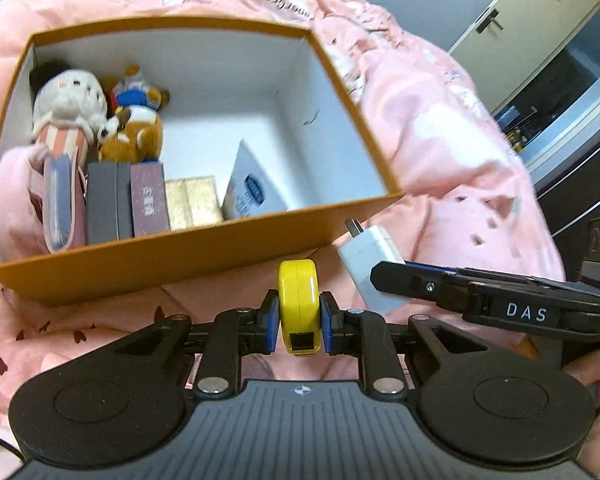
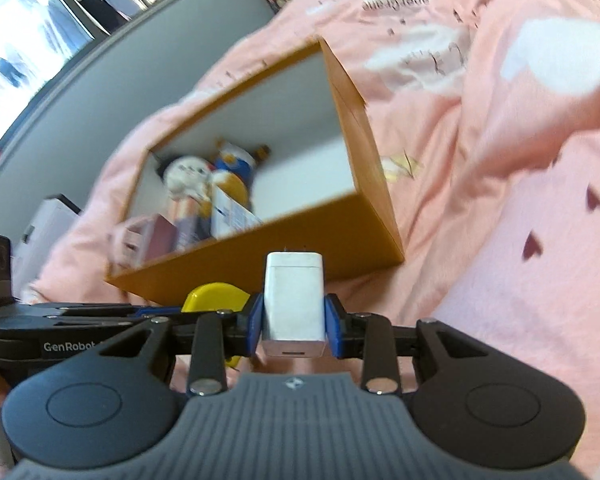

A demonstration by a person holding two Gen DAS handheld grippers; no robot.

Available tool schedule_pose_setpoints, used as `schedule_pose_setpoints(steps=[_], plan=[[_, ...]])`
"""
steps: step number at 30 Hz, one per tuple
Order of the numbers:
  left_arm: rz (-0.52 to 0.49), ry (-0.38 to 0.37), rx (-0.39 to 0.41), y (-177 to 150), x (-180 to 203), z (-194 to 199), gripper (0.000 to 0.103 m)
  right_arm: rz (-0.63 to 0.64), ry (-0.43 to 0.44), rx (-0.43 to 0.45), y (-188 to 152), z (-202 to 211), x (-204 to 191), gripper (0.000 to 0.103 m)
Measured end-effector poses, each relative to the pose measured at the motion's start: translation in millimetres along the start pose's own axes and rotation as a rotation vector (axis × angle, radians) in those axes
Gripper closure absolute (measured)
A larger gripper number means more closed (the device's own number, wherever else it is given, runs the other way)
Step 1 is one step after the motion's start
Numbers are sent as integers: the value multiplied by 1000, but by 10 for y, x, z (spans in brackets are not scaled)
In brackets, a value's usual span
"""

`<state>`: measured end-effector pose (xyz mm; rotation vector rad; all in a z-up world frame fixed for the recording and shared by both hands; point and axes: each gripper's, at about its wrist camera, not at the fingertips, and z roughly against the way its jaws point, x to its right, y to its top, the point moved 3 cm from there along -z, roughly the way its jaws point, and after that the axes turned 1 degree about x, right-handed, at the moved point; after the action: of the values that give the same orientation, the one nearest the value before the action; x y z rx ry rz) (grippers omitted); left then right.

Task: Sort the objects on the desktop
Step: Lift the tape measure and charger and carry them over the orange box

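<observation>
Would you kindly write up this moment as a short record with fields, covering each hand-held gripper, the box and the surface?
left hand-held gripper: shut on yellow tape measure
right hand-held gripper: shut on white charger, prongs pointing away
orange box: open, white inside
box contents: plush toys, small boxes, along the left and near walls
free space: right part of the box floor
surface: pink bedspread

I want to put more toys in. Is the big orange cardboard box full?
Not full. The orange cardboard box holds plush toys and small boxes on one side; its white floor shows bare on the other.
</observation>
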<state>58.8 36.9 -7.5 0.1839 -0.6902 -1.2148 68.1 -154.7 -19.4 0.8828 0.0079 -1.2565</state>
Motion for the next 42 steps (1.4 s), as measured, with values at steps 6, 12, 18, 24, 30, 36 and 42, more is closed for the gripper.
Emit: schedule_pose_setpoints(steps=[6,12,18,24,30,36,42], plan=[[10,-78,60,211,107,412,80,29,80,56,241,259,-146,69],[13,-70,156,539,57,693,80,110,82,109,563,292,-319,69],[25,29,212,903,-133,608,80,159,62,88,865,-4,-408,69],[47,93,133,1166,-385,106,80,174,4,12,1121,-537,-444,69],[56,132,19,1159,-590,-405,80,210,-38,-95,1219,-1009,-443,69],[83,107,-18,1174,-726,-624,80,273,-96,-160,1233,-1317,-466,69],[130,83,-35,1149,-840,-832,80,276,-125,-182,1284,-1440,-420,69]])
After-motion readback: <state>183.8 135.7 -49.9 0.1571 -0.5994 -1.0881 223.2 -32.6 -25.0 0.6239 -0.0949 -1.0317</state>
